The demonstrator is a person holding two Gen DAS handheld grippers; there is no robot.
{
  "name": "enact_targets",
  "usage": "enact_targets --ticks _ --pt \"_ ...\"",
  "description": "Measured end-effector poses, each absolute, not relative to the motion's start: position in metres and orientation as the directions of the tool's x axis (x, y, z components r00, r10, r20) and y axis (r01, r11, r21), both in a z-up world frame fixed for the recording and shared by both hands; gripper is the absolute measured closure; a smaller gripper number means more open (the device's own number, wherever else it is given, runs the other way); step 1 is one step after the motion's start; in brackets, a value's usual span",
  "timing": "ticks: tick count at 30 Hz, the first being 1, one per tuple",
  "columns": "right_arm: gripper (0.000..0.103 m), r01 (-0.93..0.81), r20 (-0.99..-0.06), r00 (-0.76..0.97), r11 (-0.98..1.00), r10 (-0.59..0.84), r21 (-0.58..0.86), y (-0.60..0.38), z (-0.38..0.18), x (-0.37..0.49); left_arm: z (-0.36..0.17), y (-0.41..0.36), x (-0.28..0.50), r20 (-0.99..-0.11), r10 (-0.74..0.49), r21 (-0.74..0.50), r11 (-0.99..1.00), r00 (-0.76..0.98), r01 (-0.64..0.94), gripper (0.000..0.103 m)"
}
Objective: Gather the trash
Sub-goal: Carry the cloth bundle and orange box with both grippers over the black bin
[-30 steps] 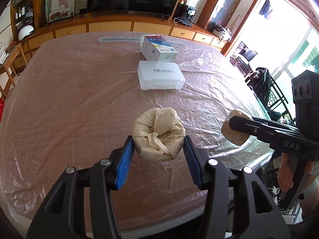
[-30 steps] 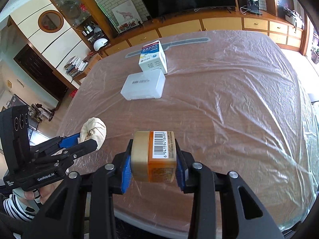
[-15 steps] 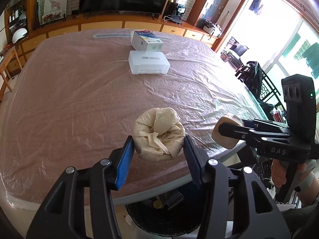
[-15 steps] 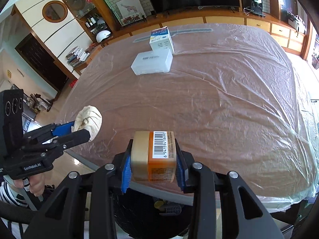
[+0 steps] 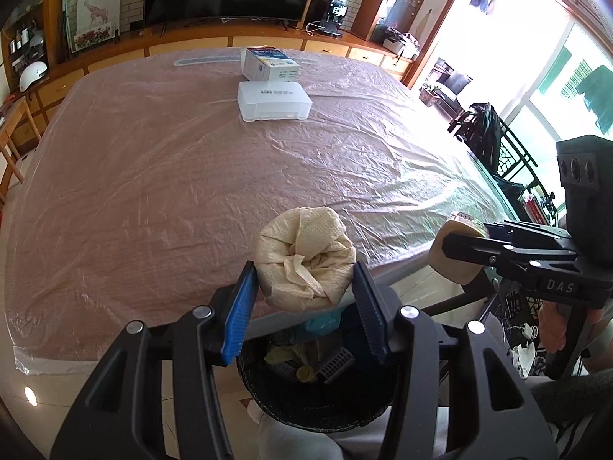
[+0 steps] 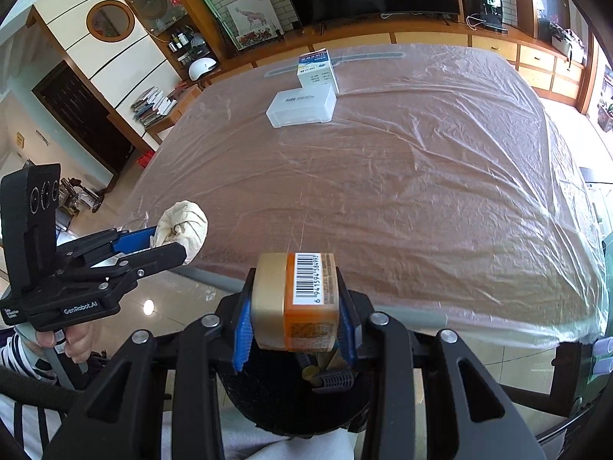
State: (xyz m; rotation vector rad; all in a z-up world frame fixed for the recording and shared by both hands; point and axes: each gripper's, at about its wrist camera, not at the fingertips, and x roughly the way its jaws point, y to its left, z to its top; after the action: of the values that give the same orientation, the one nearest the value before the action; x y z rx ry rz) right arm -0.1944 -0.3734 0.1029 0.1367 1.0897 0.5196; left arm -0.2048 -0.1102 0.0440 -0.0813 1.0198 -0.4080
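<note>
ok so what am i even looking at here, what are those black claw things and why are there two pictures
Those claws are hand-held grippers, one in each of a person's hands, each carrying a fisheye camera that looks along its two fingers. So there are two pictures, one per hand.

The left gripper is shut on a crumpled paper towel. The right gripper is shut on a small orange jar with a gold lid and barcode.

Both hang over a black trash bin beside the table, which is covered in clear plastic. On the table lie a white plastic case and, behind it, a white and blue carton.
</note>
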Motion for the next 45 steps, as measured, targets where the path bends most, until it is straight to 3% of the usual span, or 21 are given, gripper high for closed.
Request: enact_targets --ticks 22,45 --pt "0.068 -0.397 -0.859 0.251 0.857 0.446 0.329 -0.366 0.081 -0.238 0.027 -0.143 -0.247 -0.853 -0.384 -0.209 0.873 0.355 0.442 0.052" --pt "0.068 -0.423 -0.921 0.192 0.875 0.339 0.234 -0.357 0.021 -0.232 -0.044 -0.171 -0.252 -0.932 -0.282 -0.135 0.854 0.228 0.502 0.052"
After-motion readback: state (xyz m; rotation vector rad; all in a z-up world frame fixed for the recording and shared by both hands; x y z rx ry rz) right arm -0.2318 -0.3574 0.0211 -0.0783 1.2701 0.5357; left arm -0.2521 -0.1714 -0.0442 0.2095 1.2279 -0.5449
